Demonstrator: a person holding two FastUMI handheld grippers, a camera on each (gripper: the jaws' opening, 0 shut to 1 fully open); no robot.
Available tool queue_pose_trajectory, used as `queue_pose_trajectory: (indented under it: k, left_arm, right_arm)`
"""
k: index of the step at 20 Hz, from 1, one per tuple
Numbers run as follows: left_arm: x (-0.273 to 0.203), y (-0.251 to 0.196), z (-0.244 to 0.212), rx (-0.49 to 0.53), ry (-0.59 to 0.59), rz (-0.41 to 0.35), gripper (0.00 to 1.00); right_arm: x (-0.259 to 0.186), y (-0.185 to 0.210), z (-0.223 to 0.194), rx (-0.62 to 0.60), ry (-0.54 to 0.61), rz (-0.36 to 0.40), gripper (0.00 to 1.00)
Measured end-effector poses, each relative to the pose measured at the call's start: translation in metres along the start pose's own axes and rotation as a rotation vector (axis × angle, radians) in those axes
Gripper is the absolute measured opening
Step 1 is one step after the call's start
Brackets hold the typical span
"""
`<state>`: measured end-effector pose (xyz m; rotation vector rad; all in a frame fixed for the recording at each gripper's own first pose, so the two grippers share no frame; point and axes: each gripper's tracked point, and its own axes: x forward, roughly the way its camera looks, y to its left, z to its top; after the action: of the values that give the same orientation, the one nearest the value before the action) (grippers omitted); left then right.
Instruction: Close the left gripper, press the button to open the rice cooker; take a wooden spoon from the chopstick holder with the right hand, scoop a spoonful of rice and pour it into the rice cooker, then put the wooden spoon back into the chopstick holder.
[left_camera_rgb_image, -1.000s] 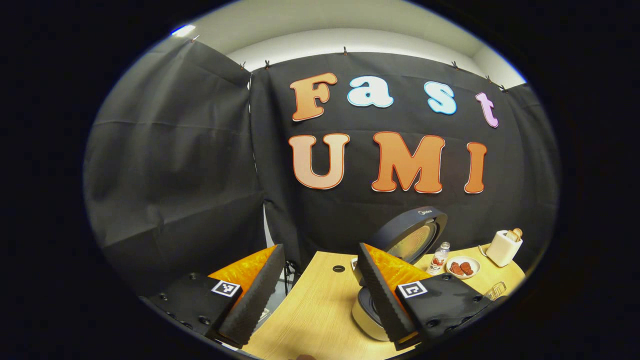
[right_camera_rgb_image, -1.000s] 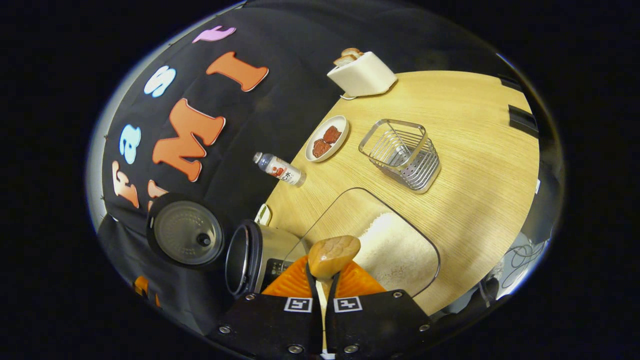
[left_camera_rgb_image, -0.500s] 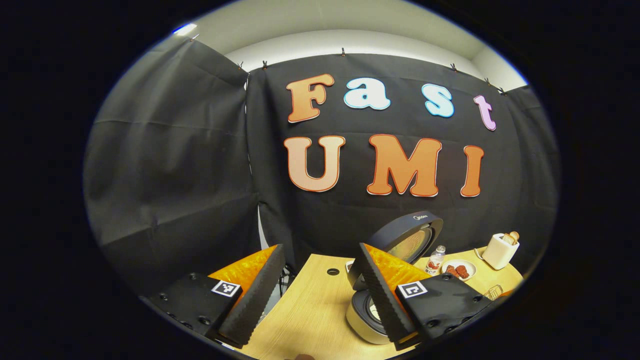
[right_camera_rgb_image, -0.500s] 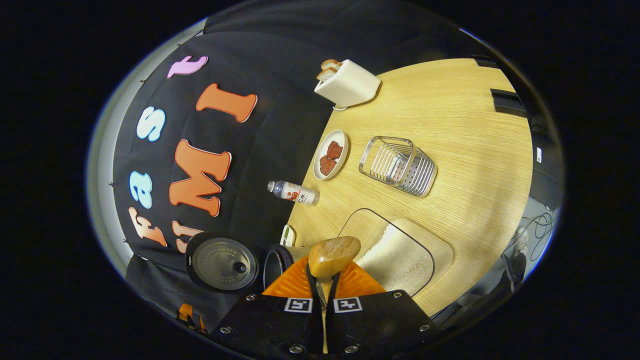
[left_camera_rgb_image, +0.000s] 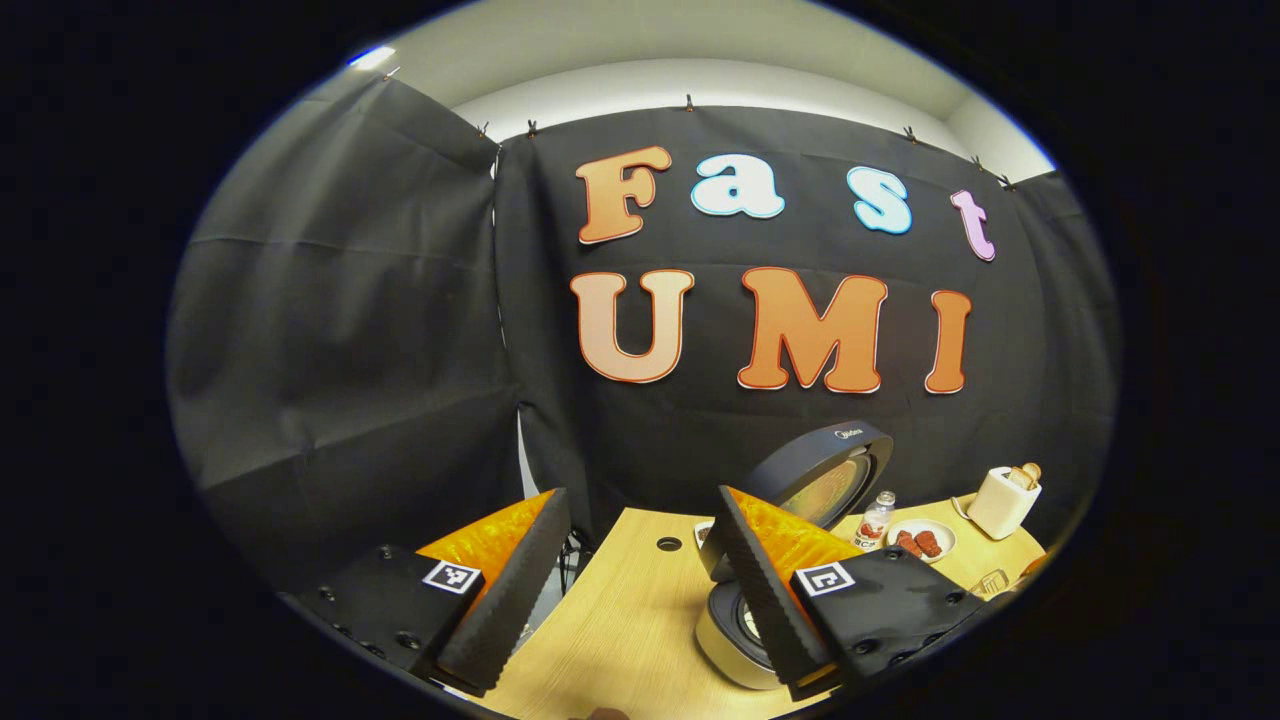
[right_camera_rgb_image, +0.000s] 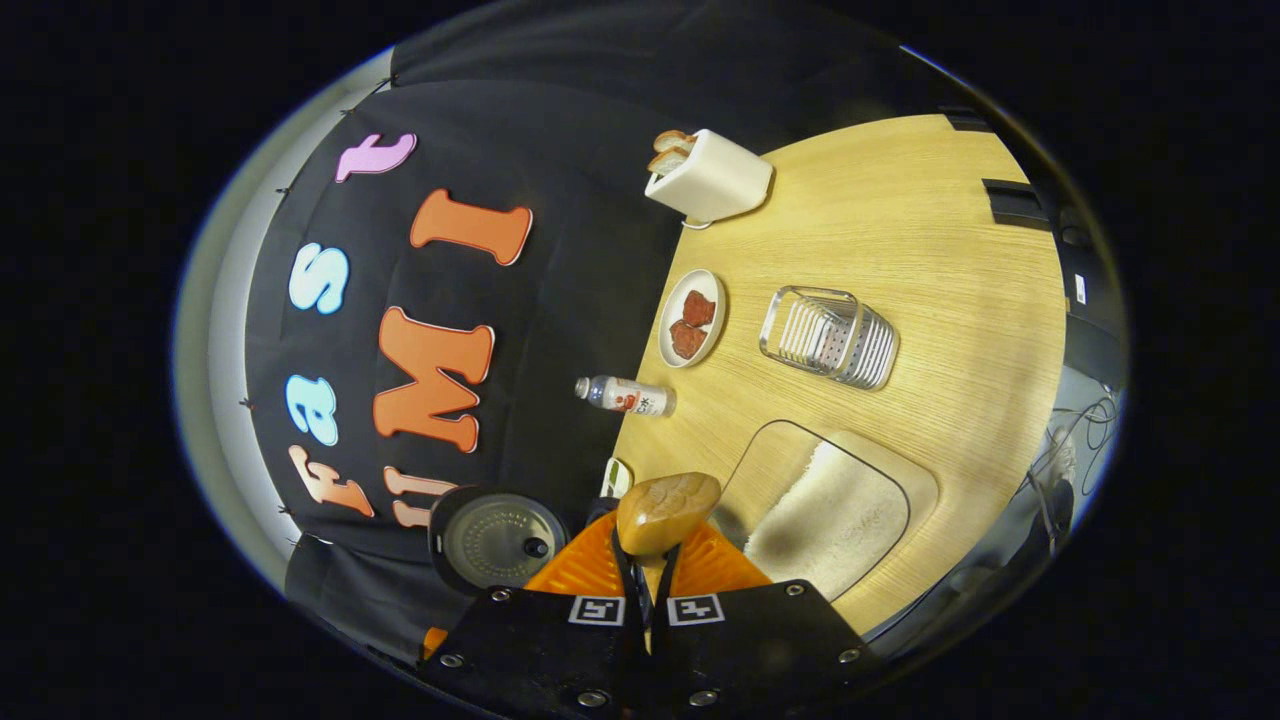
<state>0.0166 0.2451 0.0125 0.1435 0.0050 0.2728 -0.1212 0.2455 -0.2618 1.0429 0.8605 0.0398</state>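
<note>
The rice cooker (left_camera_rgb_image: 745, 640) stands open, lid (left_camera_rgb_image: 820, 480) tipped back, so the button press looks done. The left gripper (left_camera_rgb_image: 640, 590) hangs wide apart, holding nothing, above the table (left_camera_rgb_image: 620, 620). The right gripper (right_camera_rgb_image: 648, 560) is clamped on the wooden spoon (right_camera_rgb_image: 668, 512), bowl pointing forward; whether any rice sits in it I cannot tell. The chopstick holder (right_camera_rgb_image: 830, 338) stands empty, so the spoon's return is left, and probably the pour too. The right gripper view adds the glass dish of rice (right_camera_rgb_image: 830, 510), just beside the spoon; the left gripper view looks level across at the cooker's inside and the toaster (left_camera_rgb_image: 1003, 497) beyond.
</note>
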Motion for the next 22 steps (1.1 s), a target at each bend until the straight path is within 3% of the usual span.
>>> queue_pose_trajectory:
  k: [7, 14, 22]
  left_arm:
    - [-0.005, 0.001, -0.010, -0.011, 0.019, -0.005, 0.99]
    - [-0.011, 0.016, -0.017, -0.044, 0.052, 0.019, 1.00]
    - [-0.013, 0.035, -0.013, -0.041, 0.039, 0.042, 1.00]
  right_arm:
    - [0.014, 0.076, -0.010, -0.004, 0.034, 0.125, 0.01]
    - [0.052, 0.141, -0.042, -0.090, 0.096, 0.204, 0.01]
    - [0.086, 0.188, -0.045, -0.288, 0.029, 0.216, 0.01]
